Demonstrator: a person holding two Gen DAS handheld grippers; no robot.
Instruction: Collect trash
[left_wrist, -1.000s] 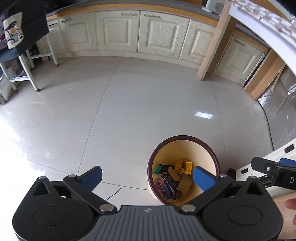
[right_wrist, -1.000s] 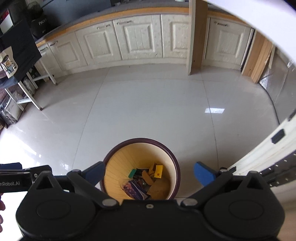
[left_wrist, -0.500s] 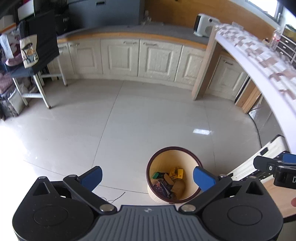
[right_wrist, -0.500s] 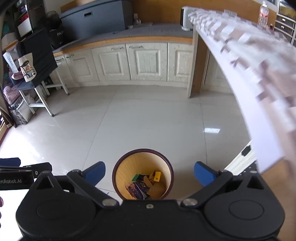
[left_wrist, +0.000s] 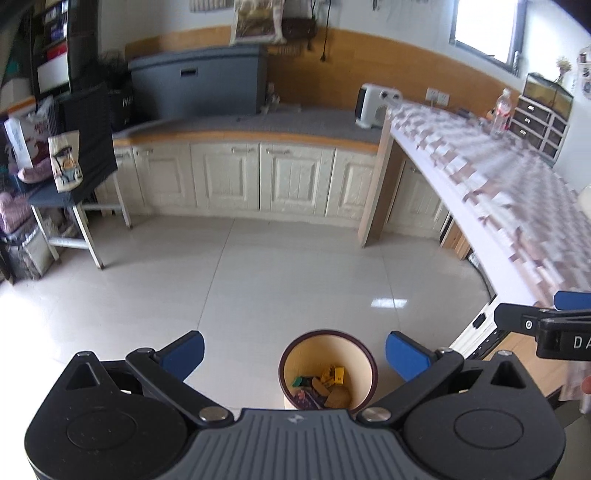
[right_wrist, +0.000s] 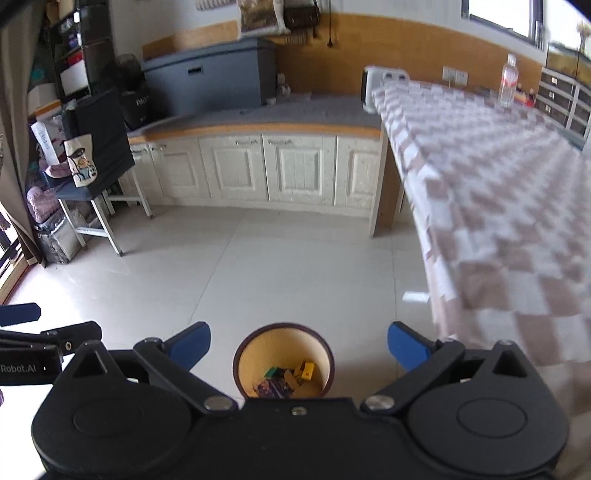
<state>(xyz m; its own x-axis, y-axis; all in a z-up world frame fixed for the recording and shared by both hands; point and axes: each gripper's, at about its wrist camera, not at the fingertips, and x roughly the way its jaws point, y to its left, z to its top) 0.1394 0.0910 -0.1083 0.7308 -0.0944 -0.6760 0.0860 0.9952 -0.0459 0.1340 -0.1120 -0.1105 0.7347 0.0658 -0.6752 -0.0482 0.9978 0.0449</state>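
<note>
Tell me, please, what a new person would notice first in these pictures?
First, the round trash bin on the pale tiled floor, low in both views, with colourful wrappers at its bottom. Both tools, left and right, are open and empty above it. At the right runs a long checked tablecloth.

Bin (left_wrist: 360, 349), seemingly holding wrappers (left_wrist: 325, 384)
</note>
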